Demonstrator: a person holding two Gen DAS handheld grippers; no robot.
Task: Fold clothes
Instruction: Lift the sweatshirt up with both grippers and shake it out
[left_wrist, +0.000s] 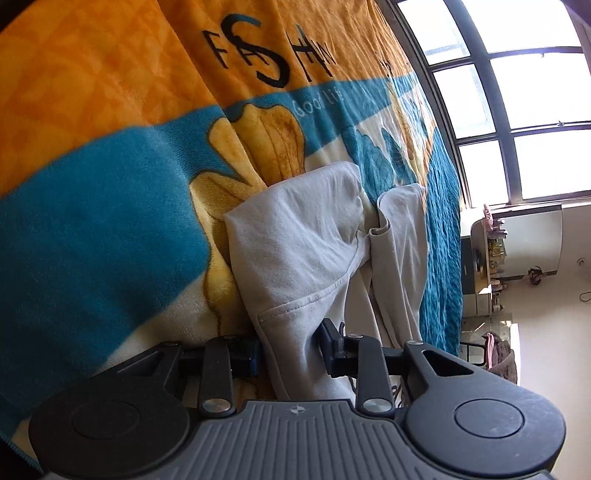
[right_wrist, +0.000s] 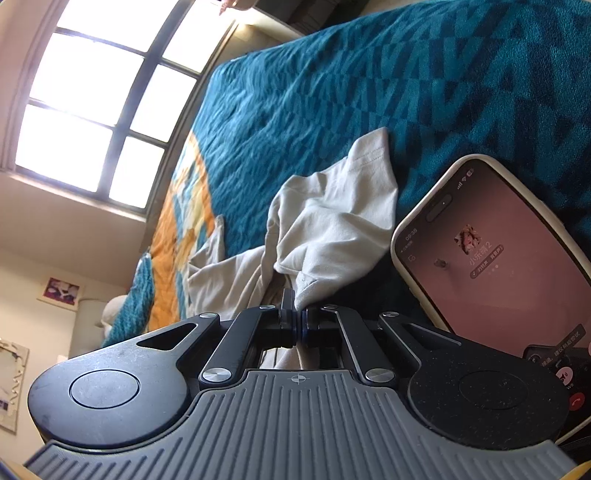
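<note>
Both grips on, so next lift both ends together, keep the cloth taut and level, and fold it flat, clear of the phone (right_wrist: 495, 266). Pale trousers (left_wrist: 306, 251) lie crumpled on the blanket (left_wrist: 110, 206). Left gripper (left_wrist: 291, 350) looks clamped on bunched fabric, jaws apart only by its thickness. Right gripper (right_wrist: 298, 321) is closed, pinching a fabric corner.

Blown-out window (right_wrist: 99, 114) backlight, fisheye warp
</note>
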